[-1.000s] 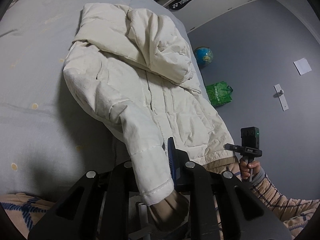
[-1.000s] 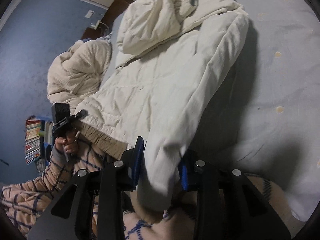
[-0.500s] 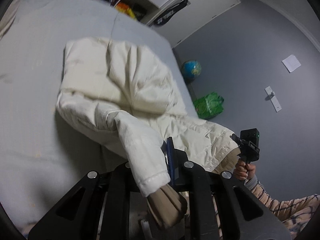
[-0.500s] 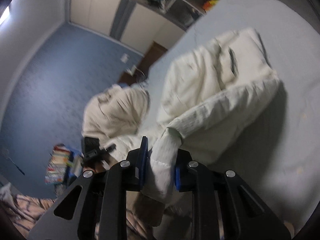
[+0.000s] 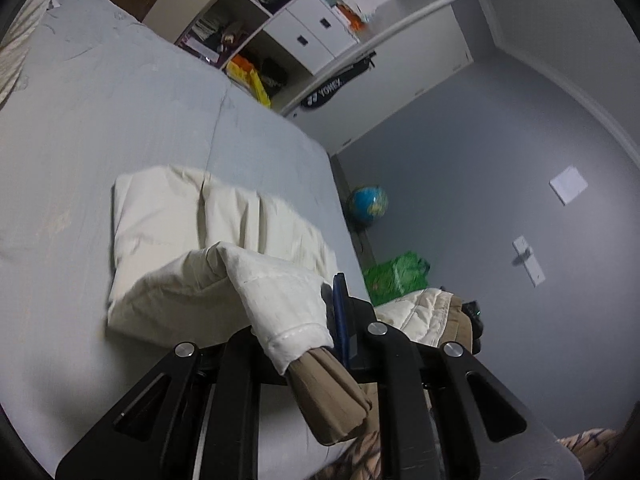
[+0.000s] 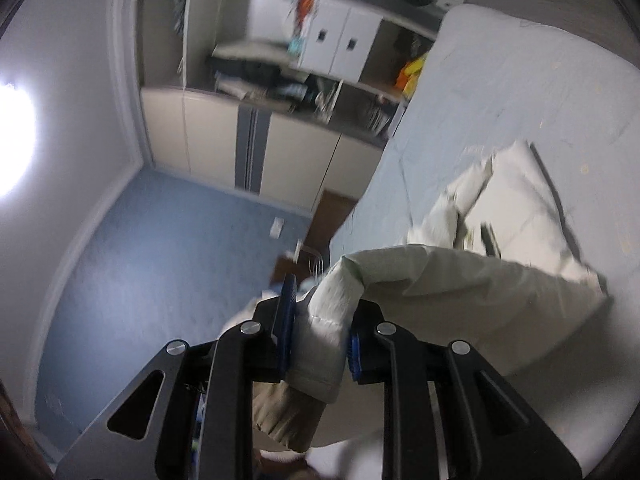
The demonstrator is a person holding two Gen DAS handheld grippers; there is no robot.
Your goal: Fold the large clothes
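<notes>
Grey-blue walls and a wide bed under a pale grey sheet (image 5: 120, 128) fill both views, with an open white wardrobe with shelves and two small drawers (image 5: 308, 36) at the bed's far end. On the sheet lies the cream quilted puffer jacket with tan knit cuffs (image 5: 192, 236), its body bunched on the mattress and both sleeves lifted toward the cameras. The left gripper (image 5: 296, 320) has its jaws closed on one sleeve end, so that the tan cuff (image 5: 332, 396) hangs out behind the blue pads. The right gripper (image 6: 320, 328) likewise clamps the other sleeve just above its cuff (image 6: 284, 412), jaws pressed against the padded fabric on both sides. A black racket bag (image 5: 340, 80) hanging by the wardrobe reads "YONEX" in white letters. Beside the bed on the floor sit a small blue globe (image 5: 367, 204) and a crumpled green bag (image 5: 396, 276); a white paper note (image 5: 568, 185) is stuck on the wall. The right wrist view is motion-blurred
</notes>
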